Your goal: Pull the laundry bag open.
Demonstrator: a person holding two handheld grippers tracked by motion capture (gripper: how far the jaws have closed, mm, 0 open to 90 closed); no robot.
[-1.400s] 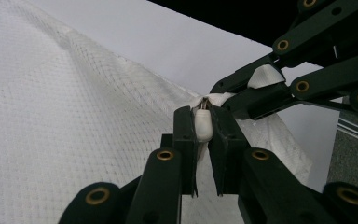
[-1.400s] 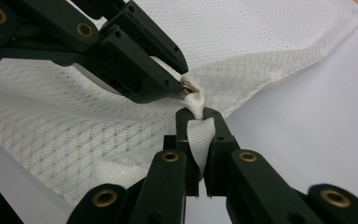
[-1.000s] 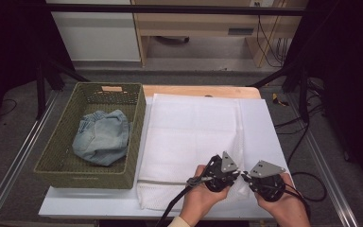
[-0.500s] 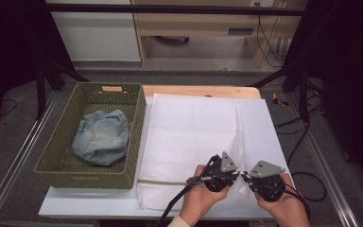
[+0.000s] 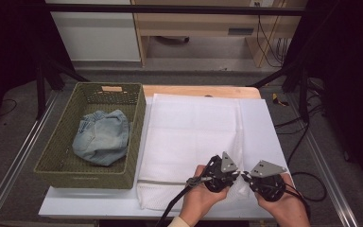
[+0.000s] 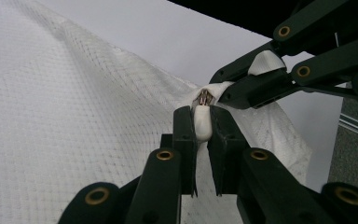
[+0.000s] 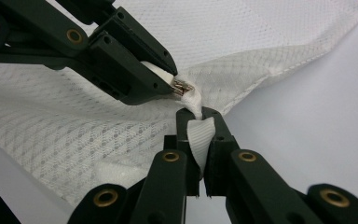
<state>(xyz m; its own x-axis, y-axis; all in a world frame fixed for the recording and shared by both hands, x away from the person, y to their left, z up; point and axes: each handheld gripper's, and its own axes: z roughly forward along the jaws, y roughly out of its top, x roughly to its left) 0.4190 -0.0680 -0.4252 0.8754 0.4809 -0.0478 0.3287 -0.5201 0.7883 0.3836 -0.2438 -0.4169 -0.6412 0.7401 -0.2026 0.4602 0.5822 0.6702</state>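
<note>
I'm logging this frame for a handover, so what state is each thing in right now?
Left gripper: shut on the mesh bag's edge.
Right gripper: shut on the same corner, close beside the left.
Mesh bag: lying flat on the table, near right corner pinched and lifted.
Zipper pull: at the pinched corner.
Basket: upright, left of the bag.
Denim garment: crumpled inside the basket.

The basket [image 5: 92,137] blocks the left of the frame. Bare worktop [image 5: 260,127] runs open along the right. Both tongs [image 5: 227,173] [image 5: 246,176] crowd together at lower right, tips nearly touching.
</note>
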